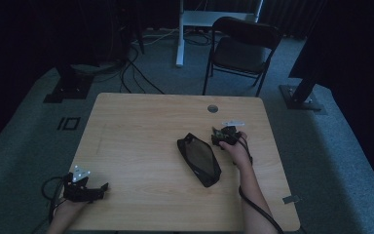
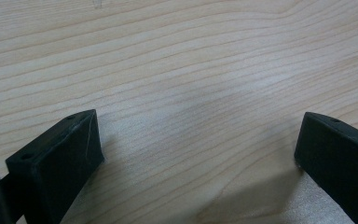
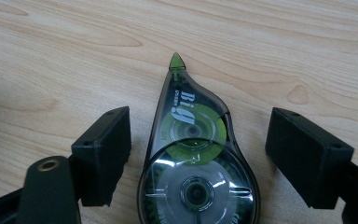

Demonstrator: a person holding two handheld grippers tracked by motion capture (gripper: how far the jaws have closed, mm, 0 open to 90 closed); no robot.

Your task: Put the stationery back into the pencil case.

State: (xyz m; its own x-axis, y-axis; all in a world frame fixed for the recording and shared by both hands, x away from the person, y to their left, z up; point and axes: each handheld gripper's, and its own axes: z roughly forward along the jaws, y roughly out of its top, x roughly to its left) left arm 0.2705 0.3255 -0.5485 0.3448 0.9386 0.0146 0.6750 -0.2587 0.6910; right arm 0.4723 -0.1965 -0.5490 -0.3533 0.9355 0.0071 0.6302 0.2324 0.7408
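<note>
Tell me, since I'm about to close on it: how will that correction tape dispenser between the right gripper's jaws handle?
The tape dispenser looks like hard, clear plastic, so probably stiff and light. Its glossy curved shell tapers toward the green tip, so the right gripper may squeeze it forward. It lies flat on the table, so rolling seems unlikely.

Black folding chair (image 1: 243, 48) beyond the wooden table (image 1: 136, 146) — cables (image 1: 136, 73) on carpet.
</note>
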